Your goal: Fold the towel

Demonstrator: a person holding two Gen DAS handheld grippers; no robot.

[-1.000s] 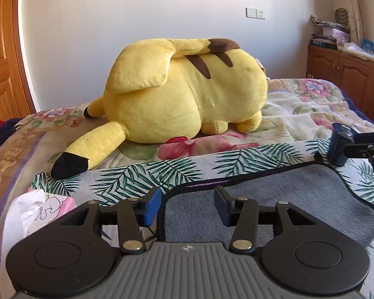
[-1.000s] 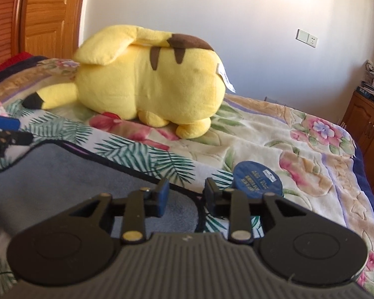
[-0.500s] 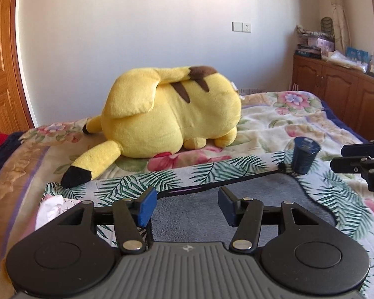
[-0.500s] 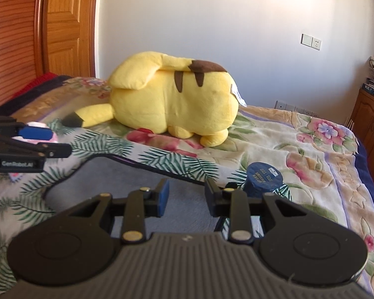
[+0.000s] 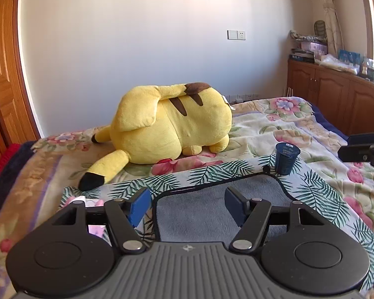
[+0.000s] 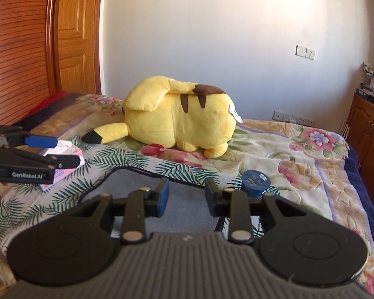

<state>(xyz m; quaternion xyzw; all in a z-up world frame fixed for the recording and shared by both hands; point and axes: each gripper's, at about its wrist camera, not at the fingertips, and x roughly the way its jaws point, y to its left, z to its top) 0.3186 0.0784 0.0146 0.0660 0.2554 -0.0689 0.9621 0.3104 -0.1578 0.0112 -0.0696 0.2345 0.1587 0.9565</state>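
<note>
"GenRobot.AI" is being shown on the left gripper (image 6: 59, 150) at the frame's left. Fingers are being held apart on it and the right gripper (image 6: 186, 196), gripping nothing. The towel (image 5: 212, 211), grey with a palm-leaf border, is lying lower centre on the floral bed (image 5: 274, 127).

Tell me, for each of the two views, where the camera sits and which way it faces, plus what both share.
Left wrist: sits behind the open left gripper, facing across the bed over the grey towel toward the yellow plush toy and wall; the right gripper pokes in at right.
Right wrist: sits behind the open right gripper, facing the same way from further right; the left gripper enters at left.
Shared: towel, plush, blue cup, pink-white packet, wall socket.
</note>
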